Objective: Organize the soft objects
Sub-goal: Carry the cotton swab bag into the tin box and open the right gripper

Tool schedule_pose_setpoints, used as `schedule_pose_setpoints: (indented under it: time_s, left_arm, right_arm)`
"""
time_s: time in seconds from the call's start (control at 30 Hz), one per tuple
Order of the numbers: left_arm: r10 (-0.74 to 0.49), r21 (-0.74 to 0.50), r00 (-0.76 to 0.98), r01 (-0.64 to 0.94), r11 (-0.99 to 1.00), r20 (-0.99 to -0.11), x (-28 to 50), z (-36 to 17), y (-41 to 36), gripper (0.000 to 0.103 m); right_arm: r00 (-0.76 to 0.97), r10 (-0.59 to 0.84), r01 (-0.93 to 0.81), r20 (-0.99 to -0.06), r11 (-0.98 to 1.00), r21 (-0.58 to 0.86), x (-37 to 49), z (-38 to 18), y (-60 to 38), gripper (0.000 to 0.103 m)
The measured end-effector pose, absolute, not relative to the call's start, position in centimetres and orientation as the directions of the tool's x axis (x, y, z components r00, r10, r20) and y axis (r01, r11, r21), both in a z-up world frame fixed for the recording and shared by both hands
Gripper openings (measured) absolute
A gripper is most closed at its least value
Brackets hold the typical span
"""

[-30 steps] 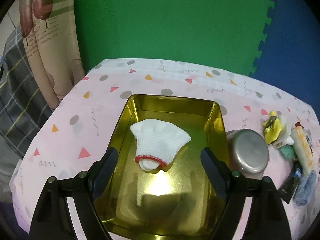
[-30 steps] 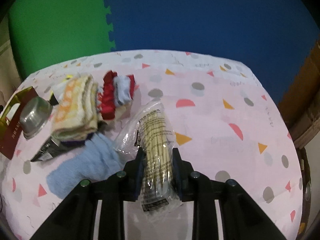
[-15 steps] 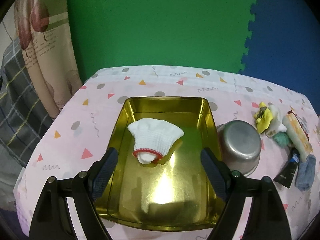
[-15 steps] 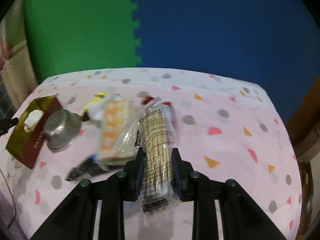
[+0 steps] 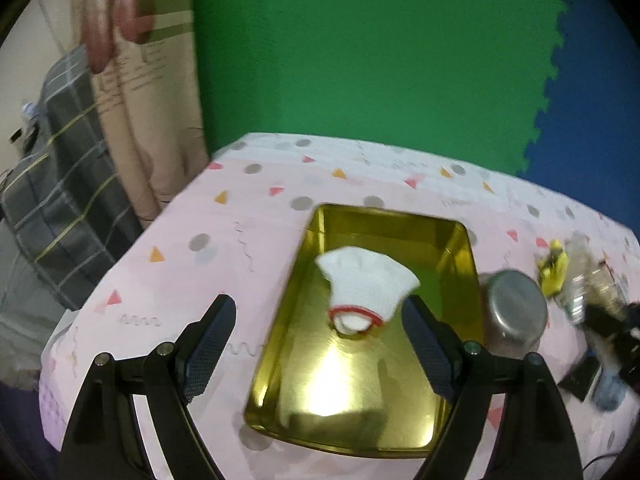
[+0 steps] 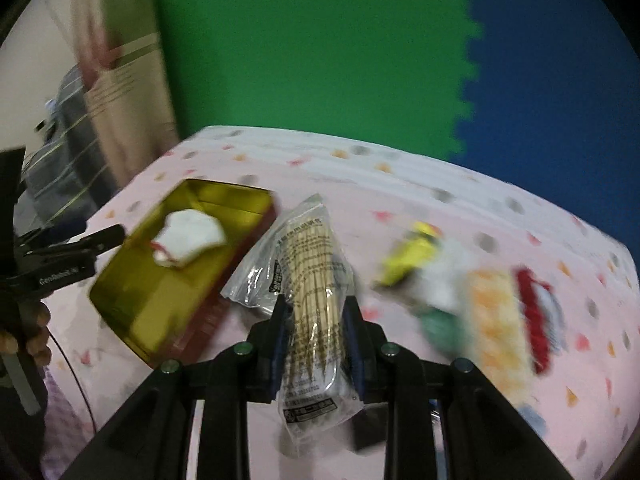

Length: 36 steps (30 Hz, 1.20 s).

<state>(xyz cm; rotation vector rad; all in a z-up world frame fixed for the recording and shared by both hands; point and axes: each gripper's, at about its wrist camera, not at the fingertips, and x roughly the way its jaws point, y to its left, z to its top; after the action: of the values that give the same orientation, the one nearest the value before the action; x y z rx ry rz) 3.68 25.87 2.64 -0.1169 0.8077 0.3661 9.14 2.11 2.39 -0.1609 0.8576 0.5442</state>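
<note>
The left hand-held gripper [image 5: 316, 320] hangs spread wide over the near end of a gold rectangular metal tray [image 5: 460, 276] on the pink patterned tabletop [image 5: 200, 272]; a white knit glove with a red cuff [image 5: 366, 284] lies inside. The right hand-held gripper [image 6: 316, 312] pinches a clear plastic bag of wooden sticks [image 6: 314, 264] just beside the tray's red outer wall

Shiny metal, soft cloth, clear plastic

The tray [image 5: 460, 264] was glossy gold metal; the glove [image 5: 366, 280] was knitted white cloth; the bowl [image 5: 516, 312] was dull steel; the bag [image 6: 308, 248] was crinkled clear plastic.
</note>
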Motion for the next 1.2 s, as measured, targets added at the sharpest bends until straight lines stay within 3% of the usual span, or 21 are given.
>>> schedule_pose_setpoints:
  time_s: [0.13, 0.5, 1.2]
  left_arm:
    - [0.323, 0.034, 0.624, -0.429, 0.903, -0.712, 3.3, 3.3, 27.1, 0.083]
    - [0.322, 0.032, 0.622, -0.43, 0.902, -0.714, 3.1, 3.3, 28.5, 0.091]
    - [0.311, -0.067, 0.634, -0.499, 0.864, -0.708, 1.7, 4.3, 31.4, 0.097]
  right_arm:
    - [0.502, 0.427, -0.571, -0.752, 0.816, 0.083, 9.6, 2.1, 7.1, 0.026]
    - [0.436, 0.412, -0.614, -0.8, 0.786, 0.07, 12.1, -1.3, 14.6, 0.026]
    - [0.397, 0.391, -0.605, -0.83, 0.792, 0.084, 13.7, -2.8, 17.5, 0.029]
